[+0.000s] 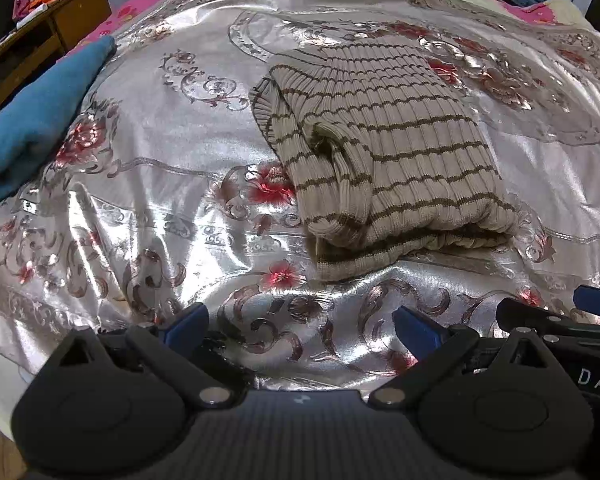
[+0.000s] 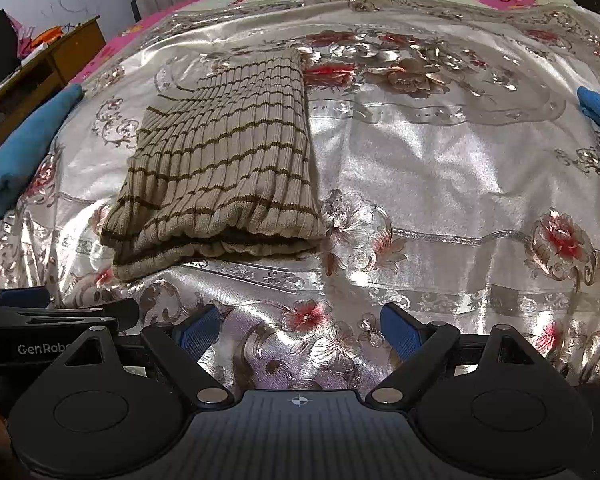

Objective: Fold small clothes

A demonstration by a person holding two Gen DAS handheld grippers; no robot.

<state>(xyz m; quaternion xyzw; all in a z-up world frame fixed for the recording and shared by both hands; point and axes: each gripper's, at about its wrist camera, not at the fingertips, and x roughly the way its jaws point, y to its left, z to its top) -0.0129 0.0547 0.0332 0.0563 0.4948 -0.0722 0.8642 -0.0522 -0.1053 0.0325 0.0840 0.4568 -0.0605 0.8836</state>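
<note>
Covering the bed, a shiny floral bedspread (image 1: 148,184) carries the folded striped sweater (image 1: 384,152), blue cloth (image 1: 32,120) well left of it. Left gripper (image 1: 300,324) and right gripper (image 2: 300,326) hover near the sweater, fingers spread, empty.

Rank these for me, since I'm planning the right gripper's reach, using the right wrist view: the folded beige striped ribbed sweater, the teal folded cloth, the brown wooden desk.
1. Folded beige striped ribbed sweater: just ahead and left of the right gripper.
2. Teal folded cloth: at the left edge of the bed.
3. Brown wooden desk: beyond the bed, upper left.
</note>
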